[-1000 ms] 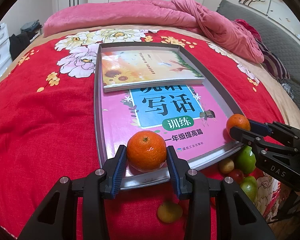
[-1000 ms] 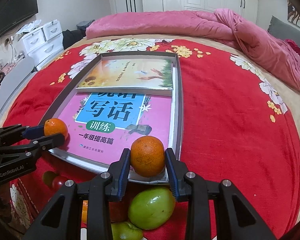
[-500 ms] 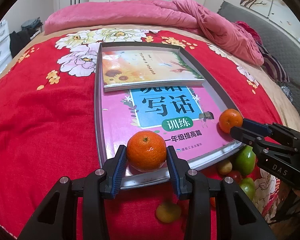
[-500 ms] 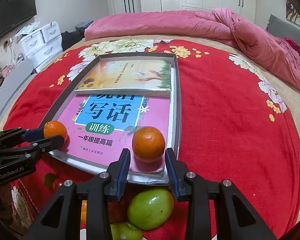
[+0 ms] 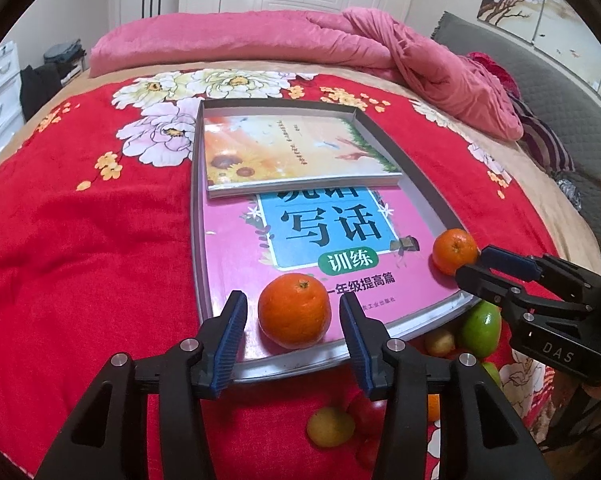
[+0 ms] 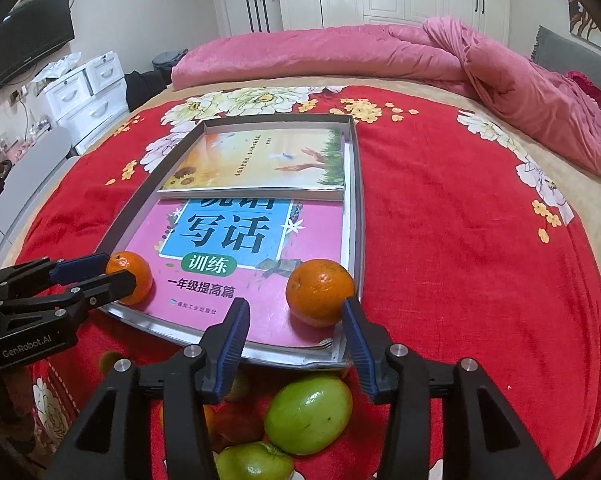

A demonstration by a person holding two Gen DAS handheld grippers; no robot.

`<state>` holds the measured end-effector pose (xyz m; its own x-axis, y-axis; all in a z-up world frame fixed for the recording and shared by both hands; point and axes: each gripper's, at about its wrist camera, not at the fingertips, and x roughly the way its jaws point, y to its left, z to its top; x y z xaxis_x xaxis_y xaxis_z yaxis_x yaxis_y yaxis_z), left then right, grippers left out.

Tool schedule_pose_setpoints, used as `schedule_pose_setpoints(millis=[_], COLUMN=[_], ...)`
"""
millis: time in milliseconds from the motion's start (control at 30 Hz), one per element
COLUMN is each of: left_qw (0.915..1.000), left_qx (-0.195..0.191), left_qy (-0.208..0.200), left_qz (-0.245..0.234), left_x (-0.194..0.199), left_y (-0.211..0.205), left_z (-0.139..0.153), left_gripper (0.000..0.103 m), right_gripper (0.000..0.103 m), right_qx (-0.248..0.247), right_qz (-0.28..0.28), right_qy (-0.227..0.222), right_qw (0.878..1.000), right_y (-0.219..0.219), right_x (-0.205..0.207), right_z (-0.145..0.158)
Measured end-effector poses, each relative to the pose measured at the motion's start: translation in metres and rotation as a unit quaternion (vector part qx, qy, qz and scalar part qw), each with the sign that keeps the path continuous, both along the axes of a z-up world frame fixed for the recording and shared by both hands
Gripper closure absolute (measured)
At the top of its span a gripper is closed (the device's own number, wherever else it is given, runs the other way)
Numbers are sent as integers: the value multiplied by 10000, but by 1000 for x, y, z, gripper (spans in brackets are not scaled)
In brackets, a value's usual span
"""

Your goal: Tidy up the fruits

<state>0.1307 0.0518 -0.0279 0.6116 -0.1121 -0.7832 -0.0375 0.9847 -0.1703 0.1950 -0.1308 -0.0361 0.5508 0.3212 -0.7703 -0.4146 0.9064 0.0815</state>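
Left wrist: red floral bedspread [image 5: 80, 248], tray [image 5: 198, 216]; both jaws opening, oranges released.

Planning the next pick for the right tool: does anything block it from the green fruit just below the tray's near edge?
Nothing visible does. The right tool, its jaws opening off the orange set on the pink book, hangs over the tray edge. The green fruit lies uncovered right beneath it on the red blanket.
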Motion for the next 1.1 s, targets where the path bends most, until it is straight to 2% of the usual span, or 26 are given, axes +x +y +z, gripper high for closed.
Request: schedule_pose_setpoints(millis=[100,200,333,367,433,733,800,833,1100], left_qw=[9999,9995,9990,9989,9989,9989,9988,9987,9976], left_qx=[-44,-36,-25,-21,-12,-143,-161,-173,-348], left_qy=[-125,-304,-443,-458,-468,-437,-440,-456,-487], left_qz=[4,14,19,12,35,131,156,171,337], left_x=[-3,-7,-11,-12,-13,-23,-24,-26,-37], left_y=[1,1,1,1,1,6,6,7,13], left_z=[5,12,19,20,21,25,27,28,38], left_gripper=[46,46,45,43,34,32,30,25,24], right_gripper=[54,49,48,48,48,44,39,38,29], right_qx=[25,41,84,94,130,245,278,304,456], right_qz=[-13,-46,-114,-136,-153,-132,-107,-99,-90], right_qy=[-7,-25,-35,-42,-52,-162,-216,-251,-548], right_qw=[10000,10000,9999,9999,9998,9995,9993,9992,9974], right_y=[0,-3,-7,-9,-11,-15,-15,-15,-17], right_x=[-1,-2,-2,-2,-2,-10,-13,-14,-22], right_z=[1,3,5,6,7,17,21,24,41])
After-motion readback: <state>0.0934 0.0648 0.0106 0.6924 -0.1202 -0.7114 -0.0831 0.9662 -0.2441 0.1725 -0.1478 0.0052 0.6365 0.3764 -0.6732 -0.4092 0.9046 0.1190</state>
